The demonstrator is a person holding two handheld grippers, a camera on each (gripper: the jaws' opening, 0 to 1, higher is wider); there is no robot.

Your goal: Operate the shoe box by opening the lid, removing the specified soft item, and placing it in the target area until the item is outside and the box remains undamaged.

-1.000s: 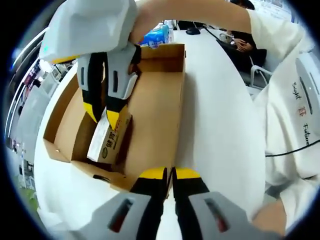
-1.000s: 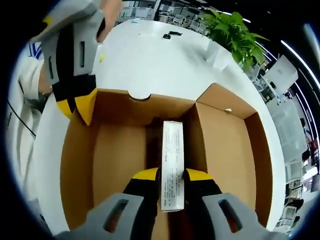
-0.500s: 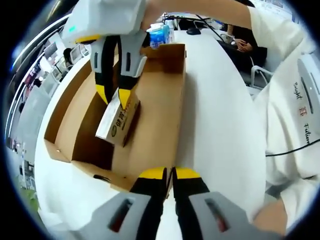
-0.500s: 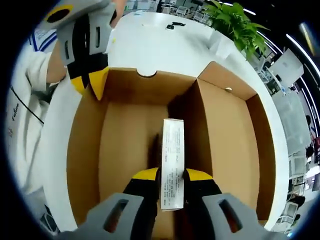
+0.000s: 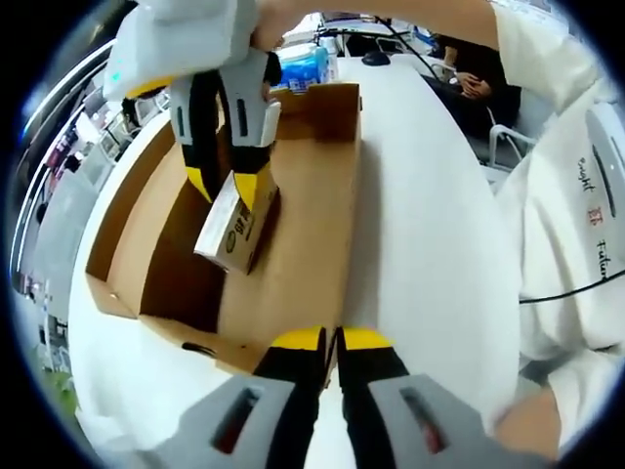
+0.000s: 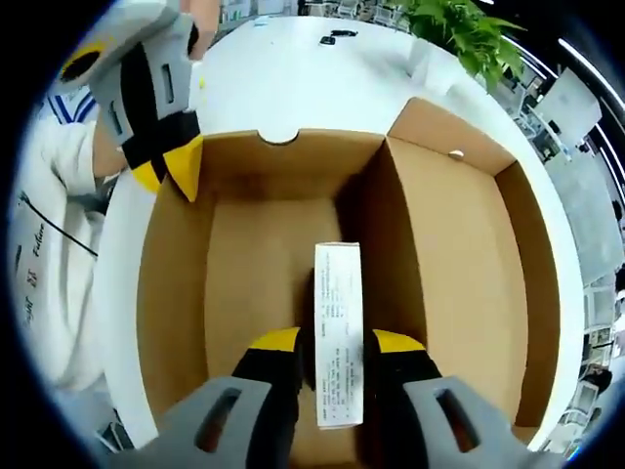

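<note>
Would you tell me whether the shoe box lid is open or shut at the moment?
Open. The lid lies folded back flat beside the shoe box, whose bare interior shows under the small packet clamped by the right gripper.

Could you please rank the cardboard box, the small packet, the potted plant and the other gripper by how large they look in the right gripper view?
1. Cardboard box
2. Left gripper, which sits nearer the camera
3. Small packet and potted plant, too alike to rank.

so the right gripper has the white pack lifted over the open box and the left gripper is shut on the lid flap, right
Not quite. The right gripper does hold the white pack over the open box, but the left gripper isn't on the lid. The right gripper view shows it at the rim of the box's side wall, on the side away from the lid; the left gripper view shows its jaws shut there.
</note>
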